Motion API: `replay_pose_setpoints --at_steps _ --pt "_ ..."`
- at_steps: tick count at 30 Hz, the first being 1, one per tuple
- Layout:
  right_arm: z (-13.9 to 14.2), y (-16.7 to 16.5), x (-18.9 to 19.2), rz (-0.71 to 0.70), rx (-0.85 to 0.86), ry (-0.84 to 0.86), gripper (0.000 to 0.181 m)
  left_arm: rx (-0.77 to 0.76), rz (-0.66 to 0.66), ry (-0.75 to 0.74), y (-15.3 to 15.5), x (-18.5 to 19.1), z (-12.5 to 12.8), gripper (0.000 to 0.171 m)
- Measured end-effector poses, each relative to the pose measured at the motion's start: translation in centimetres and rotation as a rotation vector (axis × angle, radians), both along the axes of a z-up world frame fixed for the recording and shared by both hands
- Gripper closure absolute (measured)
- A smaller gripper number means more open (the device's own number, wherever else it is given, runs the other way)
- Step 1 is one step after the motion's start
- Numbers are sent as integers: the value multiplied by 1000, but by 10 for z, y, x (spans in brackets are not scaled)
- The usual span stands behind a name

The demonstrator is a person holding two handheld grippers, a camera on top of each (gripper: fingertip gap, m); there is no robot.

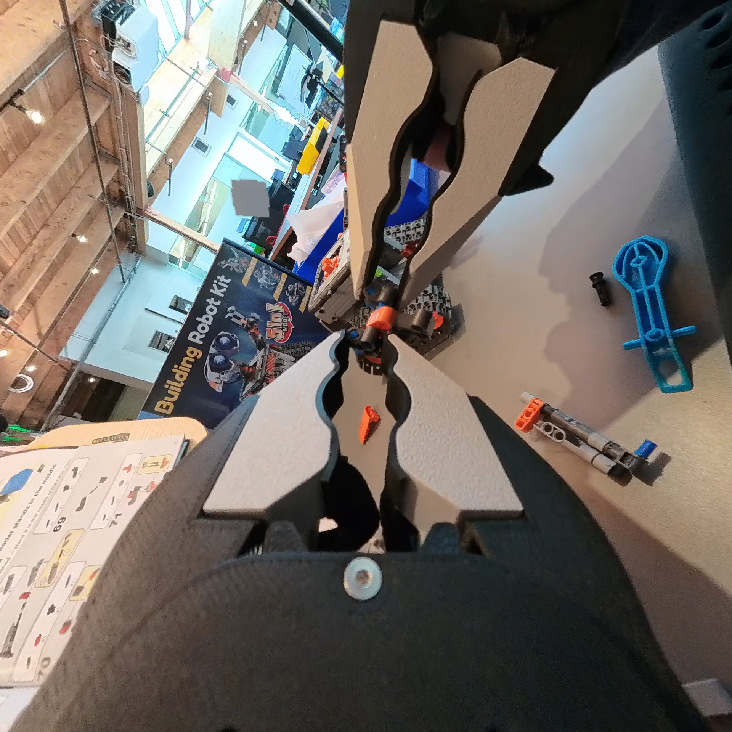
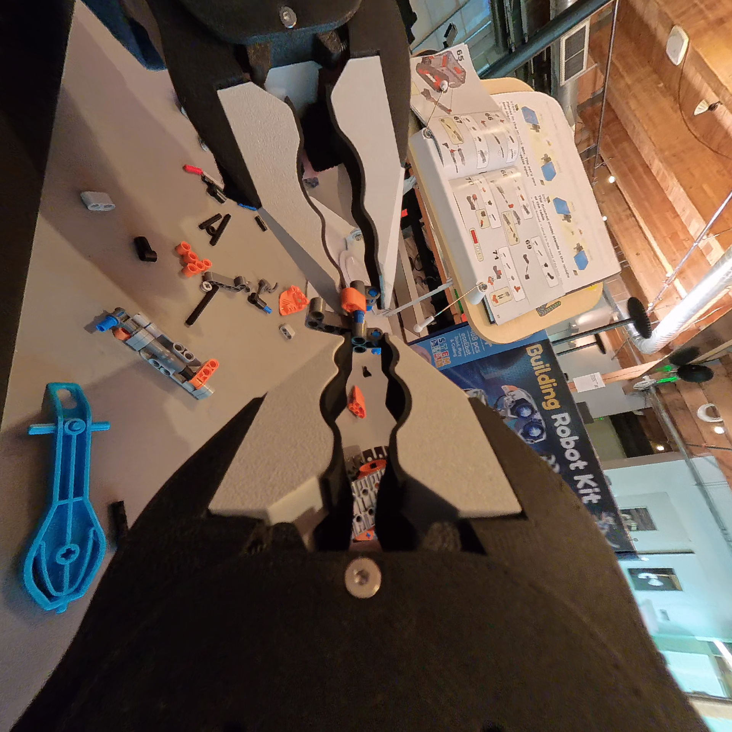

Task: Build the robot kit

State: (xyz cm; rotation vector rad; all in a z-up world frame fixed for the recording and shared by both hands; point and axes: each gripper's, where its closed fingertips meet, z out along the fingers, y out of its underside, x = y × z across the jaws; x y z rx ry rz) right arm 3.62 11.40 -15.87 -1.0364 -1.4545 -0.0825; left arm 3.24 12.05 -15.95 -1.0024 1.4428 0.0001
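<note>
Above the pale tabletop (image 2: pixel 130 130), both grippers meet tip to tip on one small brick assembly (image 2: pixel 358 317) of dark grey connectors, blue pins and an orange collar. Left gripper (image 1: pixel 366 342): fingers drawn together, clamped on the assembly's lower end. Right gripper (image 2: pixel 366 342): fingers likewise closed on the same assembly from the opposite side. A loose orange piece (image 1: pixel 368 424) lies on the table between the left fingers. A blue plastic separator tool (image 2: pixel 63 503) lies well apart, near a grey-and-orange beam subassembly (image 2: pixel 158 352). Scattered black pins (image 2: pixel 216 227) lie beyond. An open instruction booklet (image 2: pixel 515 206) stands on a holder, above the kit box (image 1: pixel 237 328).
</note>
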Motion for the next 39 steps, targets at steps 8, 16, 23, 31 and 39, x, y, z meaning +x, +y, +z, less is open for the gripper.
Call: replay_pose_setpoints --at_steps 8,16,23,31,39 --pt "3 -2 -1 25 39 10 170 -47 -27 -40 -1 0 2 159" --pt "1 -1 -1 13 21 0 170 -75 -17 -46 0 1 0 159" --pt "1 -1 0 46 -63 50 170 -62 -12 -51 0 1 1 159" --pt "-3 -4 -1 67 -3 -32 170 -100 -47 -35 -3 1 -4 159" --pt "-9 -8 0 139 -67 -39 170 -154 -83 -13 -7 4 -12 159"
